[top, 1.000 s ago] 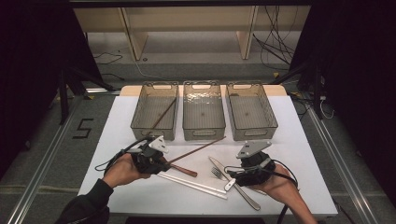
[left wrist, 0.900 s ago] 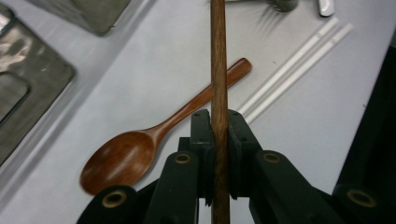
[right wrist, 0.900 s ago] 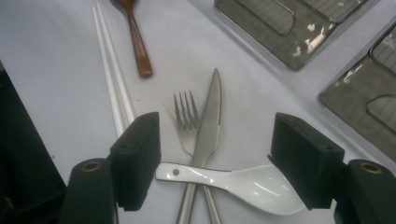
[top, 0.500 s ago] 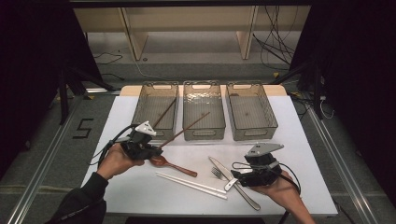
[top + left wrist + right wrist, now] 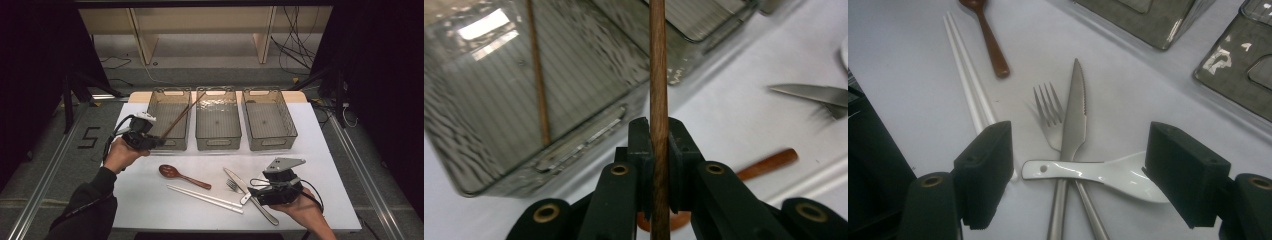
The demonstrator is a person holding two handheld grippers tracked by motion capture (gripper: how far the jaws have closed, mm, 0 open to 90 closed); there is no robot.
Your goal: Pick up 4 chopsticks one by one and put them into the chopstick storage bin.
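We see the left gripper [image 5: 155, 141] clamped on 1 brown chopstick [image 5: 177, 120], tip slanting to 1 o'clock over the left bin [image 5: 170, 122]. Right gripper [image 5: 1080, 177]: jaws just widened, gaping over the white spoon [image 5: 1098, 172], not touching.

My left tongs [image 5: 159, 141] are a black body with a pale grey cap on top and a black cable looping off the back toward my wrist. Seen up close, my left tongs [image 5: 659, 145] have 2 matte black jaws ending in flat rectangular pads, each carried on a black link arm with a brass-coloured ring at its pivot; 4 such rings show. My right tongs [image 5: 252, 192] carry a grey 3-cornered plate on top and a black cable curling around the body. Their 2 block-shaped black pads [image 5: 985, 172] sit on arms with the same brass rings. I wear a dark long sleeve [image 5: 87, 205] on my left arm.
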